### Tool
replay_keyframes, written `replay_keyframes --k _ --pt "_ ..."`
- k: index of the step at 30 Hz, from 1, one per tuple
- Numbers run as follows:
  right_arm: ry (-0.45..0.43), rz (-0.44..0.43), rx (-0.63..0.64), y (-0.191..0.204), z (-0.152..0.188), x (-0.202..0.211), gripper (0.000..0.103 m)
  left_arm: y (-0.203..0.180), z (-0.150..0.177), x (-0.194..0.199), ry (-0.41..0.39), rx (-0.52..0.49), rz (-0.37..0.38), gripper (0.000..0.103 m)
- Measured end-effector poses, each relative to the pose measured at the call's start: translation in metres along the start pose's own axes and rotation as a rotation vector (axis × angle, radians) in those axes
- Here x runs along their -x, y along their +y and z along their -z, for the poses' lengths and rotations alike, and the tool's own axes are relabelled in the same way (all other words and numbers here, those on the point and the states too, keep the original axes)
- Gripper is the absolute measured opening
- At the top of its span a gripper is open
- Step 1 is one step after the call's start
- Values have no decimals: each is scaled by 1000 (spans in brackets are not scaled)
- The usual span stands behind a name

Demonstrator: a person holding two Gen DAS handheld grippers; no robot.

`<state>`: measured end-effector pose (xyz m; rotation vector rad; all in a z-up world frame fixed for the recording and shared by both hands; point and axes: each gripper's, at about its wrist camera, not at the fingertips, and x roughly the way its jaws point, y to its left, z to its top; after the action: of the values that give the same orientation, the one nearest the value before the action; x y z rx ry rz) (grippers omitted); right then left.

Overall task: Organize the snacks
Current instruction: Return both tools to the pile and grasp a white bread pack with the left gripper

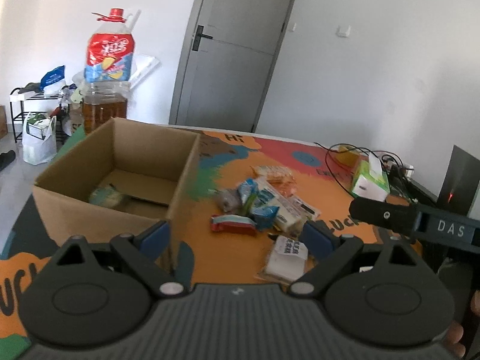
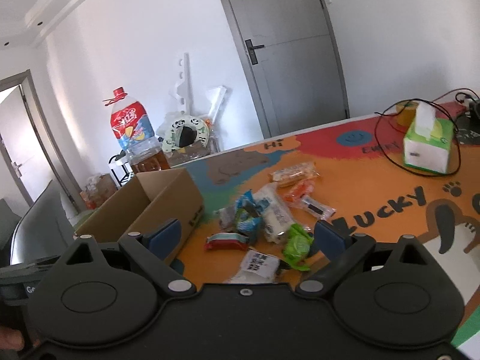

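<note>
A loose pile of snack packets lies on the orange patterned mat, right of an open cardboard box. One pale packet lies inside the box. My left gripper is open and empty, above the box's near right corner and the pile. My right gripper is also open and empty, hovering over the red-and-white packet, the green packet and the white labelled packet. Blue packets and orange ones lie further back. The right gripper's body shows at the right of the left wrist view.
A large oil bottle stands behind the box. A green tissue box and black cables sit at the mat's far right. A dark device stands at the right edge. A grey door is behind the table.
</note>
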<state>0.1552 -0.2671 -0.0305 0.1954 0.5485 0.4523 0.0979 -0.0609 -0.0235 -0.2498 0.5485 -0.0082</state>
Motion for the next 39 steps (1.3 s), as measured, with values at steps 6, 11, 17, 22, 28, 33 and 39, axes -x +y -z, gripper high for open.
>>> replay_keyframes --k 6,11,17,22,28,33,39 --pt "22 16 -31 -21 6 -8 91 -13 6 -18 24 4 9 94" --pt "54 22 -59 -38 13 -18 85 -23 13 -39 66 -2 17 94" --pt "103 45 -91 -58 22 -30 81 -34 20 -64 114 -10 28 93" --pt "116 63 -125 -77 26 -35 81 -44 26 -83 143 -23 28 92" --pt "124 71 -150 -95 29 -39 81 -56 37 -105 165 -52 26 92" --pt "124 70 -166 -103 29 -42 81 -56 45 -119 198 -52 27 82" --pt "144 51 -145 -95 30 -57 81 -44 43 -119 185 -39 21 47"
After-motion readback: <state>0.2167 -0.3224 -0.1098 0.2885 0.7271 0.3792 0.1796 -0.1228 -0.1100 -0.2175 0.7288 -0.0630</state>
